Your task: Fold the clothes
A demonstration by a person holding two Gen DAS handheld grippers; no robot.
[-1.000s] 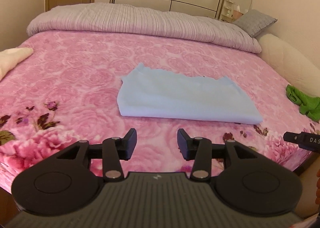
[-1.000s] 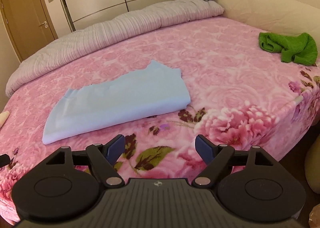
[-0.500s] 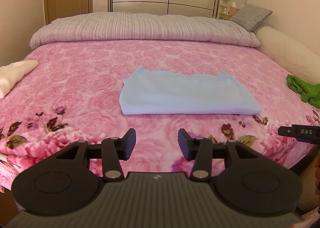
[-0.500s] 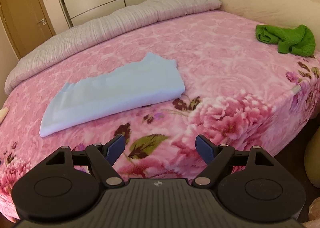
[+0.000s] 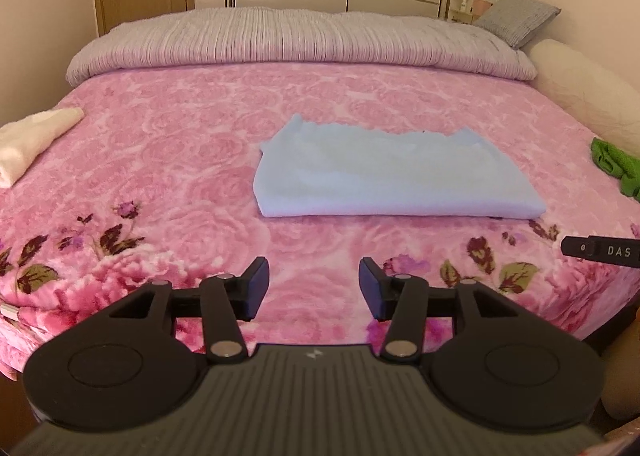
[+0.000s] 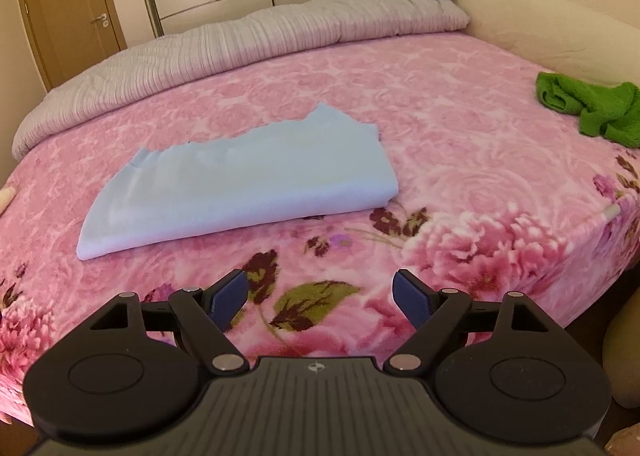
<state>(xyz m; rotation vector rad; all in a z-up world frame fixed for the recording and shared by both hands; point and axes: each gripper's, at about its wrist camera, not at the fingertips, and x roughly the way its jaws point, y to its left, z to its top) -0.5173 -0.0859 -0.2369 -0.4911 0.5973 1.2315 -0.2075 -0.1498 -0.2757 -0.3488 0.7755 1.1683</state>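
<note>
Pink floral bed (image 5: 192, 159) under folded blue cloth (image 5: 384, 179), both grippers empty

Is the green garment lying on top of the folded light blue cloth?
No. In the right wrist view the green garment lies apart, near the bed's far right edge, with bare pink blanket between it and the light blue cloth.

White letters "DAS" stand on the black gripper finger (image 5: 600, 251) at the left view's right edge.

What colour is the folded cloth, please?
Light blue cloth, plain; clearest in the right wrist view.
</note>
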